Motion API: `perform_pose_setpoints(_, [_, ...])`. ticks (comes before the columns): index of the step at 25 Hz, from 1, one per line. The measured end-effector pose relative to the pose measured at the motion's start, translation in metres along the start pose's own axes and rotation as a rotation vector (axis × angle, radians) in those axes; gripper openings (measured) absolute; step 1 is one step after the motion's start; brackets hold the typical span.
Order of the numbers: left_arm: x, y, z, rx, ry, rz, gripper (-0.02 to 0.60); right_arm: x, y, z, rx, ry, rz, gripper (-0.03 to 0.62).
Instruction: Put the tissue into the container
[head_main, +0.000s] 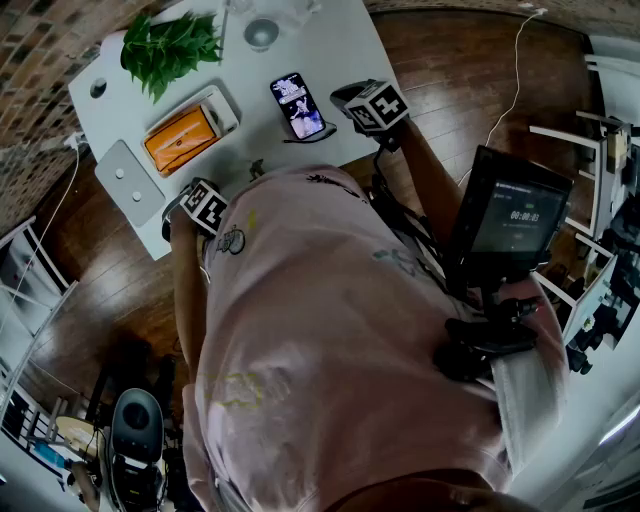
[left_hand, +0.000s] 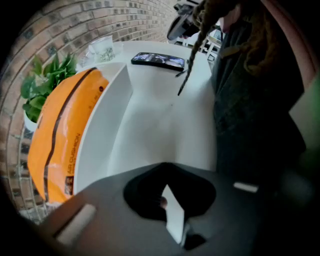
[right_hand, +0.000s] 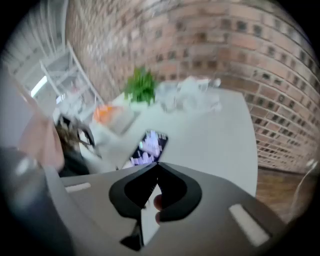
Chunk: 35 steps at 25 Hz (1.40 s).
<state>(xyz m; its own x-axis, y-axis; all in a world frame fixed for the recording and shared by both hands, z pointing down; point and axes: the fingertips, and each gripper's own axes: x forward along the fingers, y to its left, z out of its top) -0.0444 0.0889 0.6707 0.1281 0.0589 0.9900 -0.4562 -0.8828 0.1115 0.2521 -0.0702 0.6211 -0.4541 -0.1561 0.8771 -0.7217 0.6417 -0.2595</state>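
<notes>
Pink shirt (head_main: 350, 330) fills most of the head view, since the person is bent over the white bench (head_main: 335, 45). A small monitor (head_main: 512, 215) sits off their right side.

Left tool (left_hand: 164, 167) has its jaws pressed together with nothing between them. It hovers at the near edge of the bench, just beside the white container (left_hand: 100, 135). Right tool (right_hand: 157, 166) looks the same, jaws closed and empty, and it's near the phone (head_main: 298, 105) lying screen-up in the middle of the bench.

The tissue, an orange pack (head_main: 180, 140), is lying flat inside the container, whose rim shows all round it from above. In the left gripper view the pack bulges up over the container wall.

Other stuff on the bench: a leafy green plant (head_main: 170, 45) at the far side, a clear glass (head_main: 262, 32) next to it, and a flat grey slab (head_main: 130, 178) just beside the container. The right gripper view is pretty blurry, so it shows little detail.
</notes>
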Motion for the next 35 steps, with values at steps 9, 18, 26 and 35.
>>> perform_pose_setpoints(9, [0.002,0.007,-0.002,-0.078,-0.129,0.0,0.006,-0.245,0.072,0.2,0.343,-1.294,0.414,0.003])
perform_pose_setpoints(18, [0.0,0.006,-0.001,-0.138,-0.199,0.007,0.006,-0.312,0.109,0.231,0.539,-1.612,0.873,0.003])
perform_pose_setpoints(26, [0.002,0.01,0.007,-0.178,-0.254,0.025,0.006,-0.27,0.147,0.234,0.118,-1.367,0.583,0.003])
perform_pose_setpoints(35, [0.002,0.014,-0.009,-0.207,-0.254,0.06,0.005,0.051,0.25,0.209,-0.999,-0.381,0.169,0.183])
